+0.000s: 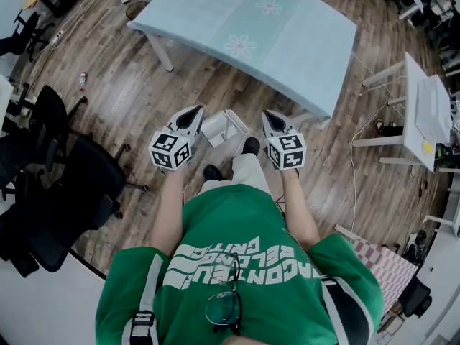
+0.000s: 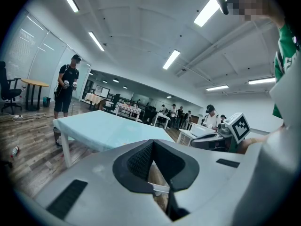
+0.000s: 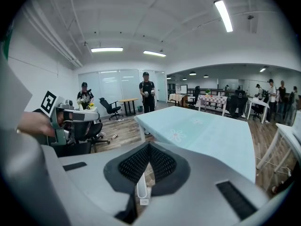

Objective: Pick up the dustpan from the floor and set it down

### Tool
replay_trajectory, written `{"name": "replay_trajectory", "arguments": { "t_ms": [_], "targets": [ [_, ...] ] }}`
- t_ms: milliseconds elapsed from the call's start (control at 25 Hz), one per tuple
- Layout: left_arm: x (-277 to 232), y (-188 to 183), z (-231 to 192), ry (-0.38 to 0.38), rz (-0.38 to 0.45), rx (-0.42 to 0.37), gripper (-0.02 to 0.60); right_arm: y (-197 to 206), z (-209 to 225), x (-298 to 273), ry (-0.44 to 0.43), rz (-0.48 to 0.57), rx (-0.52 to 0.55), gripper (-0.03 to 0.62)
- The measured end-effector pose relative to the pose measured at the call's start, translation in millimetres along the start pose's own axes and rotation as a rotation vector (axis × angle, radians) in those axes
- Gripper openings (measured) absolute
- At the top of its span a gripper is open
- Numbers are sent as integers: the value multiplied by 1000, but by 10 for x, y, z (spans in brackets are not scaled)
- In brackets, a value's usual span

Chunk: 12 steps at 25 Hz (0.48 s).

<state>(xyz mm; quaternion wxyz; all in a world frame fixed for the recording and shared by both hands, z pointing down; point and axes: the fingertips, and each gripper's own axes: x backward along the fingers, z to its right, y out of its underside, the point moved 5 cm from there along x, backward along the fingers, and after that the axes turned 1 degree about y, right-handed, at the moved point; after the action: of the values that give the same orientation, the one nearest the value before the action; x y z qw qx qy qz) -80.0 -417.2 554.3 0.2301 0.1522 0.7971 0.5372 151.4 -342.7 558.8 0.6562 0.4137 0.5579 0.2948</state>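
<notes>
**Both grippers shut and empty; dustpan on the floor between them**
The left gripper (image 1: pixel 192 115) and right gripper (image 1: pixel 271 117) had their jaws pressed together with nothing clamped. The white dustpan (image 1: pixel 224 128) lay on the wood floor (image 1: pixel 115 99), just ahead of the person's shoes (image 1: pixel 250 146) and near the front edge of the pale blue table (image 1: pixel 287 42). Open floor lay to the left, bounded by the black office chairs (image 1: pixel 65 171).

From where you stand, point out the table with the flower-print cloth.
The big table straight ahead, under a pale blue cloth with white flowers. The small desk to the right is plain white, no cloth.
</notes>
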Motion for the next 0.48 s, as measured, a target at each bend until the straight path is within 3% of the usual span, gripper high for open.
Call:
{"name": "replay_trajectory", "arguments": {
  "t_ms": [480],
  "targets": [
    [-14,-27,-54,1,1,1,3,-28,-7,-64,2,-11,7,8]
  ]
}}
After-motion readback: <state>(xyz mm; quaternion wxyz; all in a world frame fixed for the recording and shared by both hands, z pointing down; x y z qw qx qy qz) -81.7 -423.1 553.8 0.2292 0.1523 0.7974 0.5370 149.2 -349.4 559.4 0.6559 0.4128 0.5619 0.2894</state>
